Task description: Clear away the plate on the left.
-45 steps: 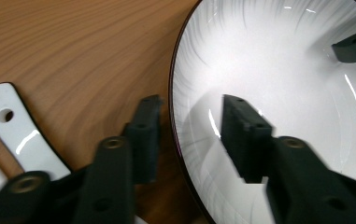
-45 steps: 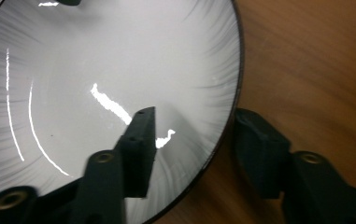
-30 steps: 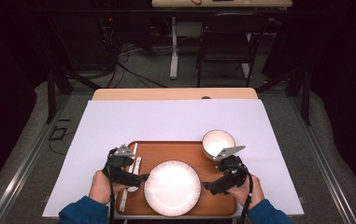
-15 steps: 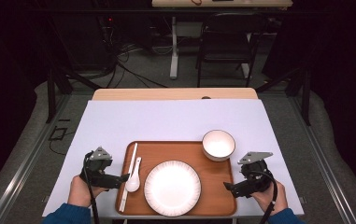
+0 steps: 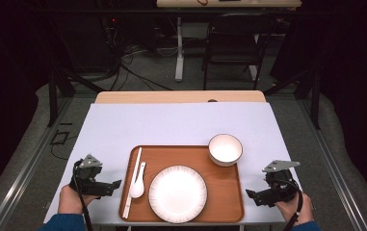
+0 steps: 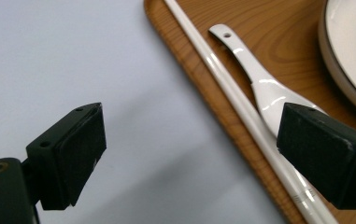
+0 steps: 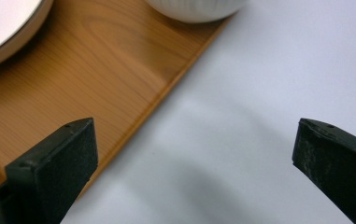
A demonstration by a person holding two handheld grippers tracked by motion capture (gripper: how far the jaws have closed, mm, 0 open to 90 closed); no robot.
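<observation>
A wooden tray (image 5: 219, 166) lies at the near middle of the table. On it are a white plate (image 5: 177, 193), a white bowl (image 5: 225, 149) at its back right corner, a white spoon (image 5: 137, 185) and white chopsticks (image 5: 133, 179) along its left side. My left gripper (image 5: 114, 185) rests open just left of the tray, its jaws straddling the tray's left edge (image 6: 213, 107), with the chopsticks (image 6: 231, 98) and spoon (image 6: 264, 88) ahead. My right gripper (image 5: 251, 196) is open beside the tray's right edge (image 7: 166, 88), with nothing between its jaws.
A pale lilac cloth (image 5: 171, 125) covers the table; a strip of bare wood (image 5: 181, 97) shows at the far edge. Beyond stand a black chair (image 5: 231, 43) and a desk leg (image 5: 178, 48), with cables on the floor.
Both grippers have drawn outward from over the tray to its left and right sides, and a little nearer the person. The tableware has not moved.
</observation>
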